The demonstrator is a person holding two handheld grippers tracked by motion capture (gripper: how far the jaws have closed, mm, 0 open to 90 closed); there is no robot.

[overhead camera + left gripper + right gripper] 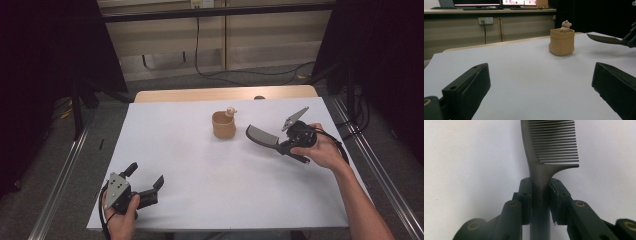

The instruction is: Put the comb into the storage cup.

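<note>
The right gripper (540,202) already squeezes the comb (549,147) by its handle, the left gripper (145,185) waits wide open, and the comb is not yet in the little brown bag (223,125).

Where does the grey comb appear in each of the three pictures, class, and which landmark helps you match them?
High view: the comb lies right of centre, held by the right hand-held gripper, just right of the tan pot.
Left gripper view: its toothed end juts in at the far right edge, right of the pot.
Right gripper view: centre top, handle clamped between the jaws.
Shared landmark: the white table sheet.
</note>
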